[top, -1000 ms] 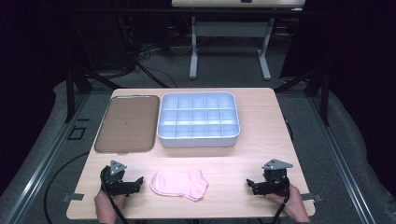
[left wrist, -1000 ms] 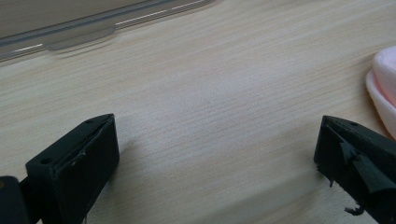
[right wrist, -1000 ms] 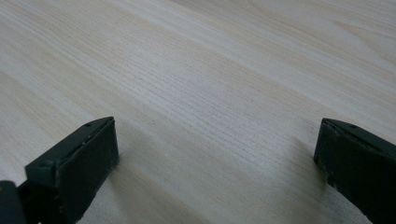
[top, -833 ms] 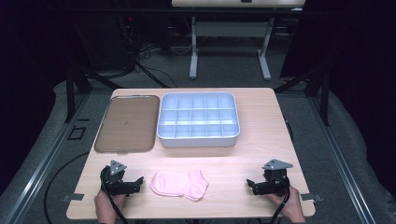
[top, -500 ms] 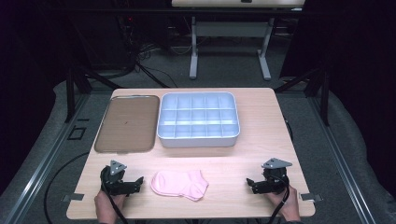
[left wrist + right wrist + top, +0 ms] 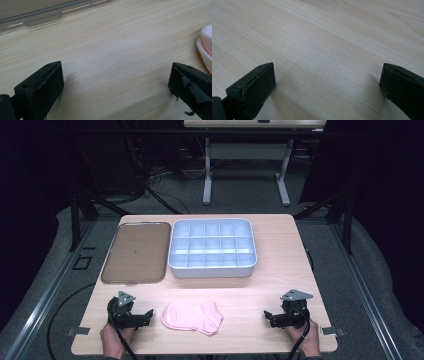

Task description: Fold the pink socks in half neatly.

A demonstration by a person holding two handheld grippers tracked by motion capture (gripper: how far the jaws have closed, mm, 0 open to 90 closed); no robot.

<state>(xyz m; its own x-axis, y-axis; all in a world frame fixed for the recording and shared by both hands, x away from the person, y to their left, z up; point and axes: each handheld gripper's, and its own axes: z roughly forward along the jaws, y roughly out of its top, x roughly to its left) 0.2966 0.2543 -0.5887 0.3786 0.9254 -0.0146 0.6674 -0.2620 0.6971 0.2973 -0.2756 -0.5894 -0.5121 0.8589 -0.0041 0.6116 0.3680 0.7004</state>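
Dark floor and black cabling surround a light wooden table point(image 6: 280, 270) with a pale grain. At its near edge, the person's left hand point(image 6: 114, 340) holds the left gripper point(image 6: 145, 316) low over the wood, its fingers point(image 6: 41, 90) pointing toward the table's middle. In the left gripper view these black fingers stand wide apart with bare wood between them; they hold nothing. The person's right hand point(image 6: 309, 340) holds the right gripper point(image 6: 268, 316) at the opposite near corner, also low and aimed inward. Its fingers point(image 6: 252, 88) are likewise spread wide over bare wood and grip nothing.

A soft pink ankle sock point(image 6: 192, 316) lies flat on the table between the two grippers, much nearer the left one. It sits just beside the left gripper's fingertips without touching them, and its rounded pink edge point(image 6: 205, 47) shows at the right border of the left gripper view, just beyond the right finger. The right gripper is well apart from the sock.

Farther back, a brown rectangular tray point(image 6: 135, 252) lies at the left, and a pale blue plastic organiser box point(image 6: 212, 270) divided into many compartments lies just beside it.
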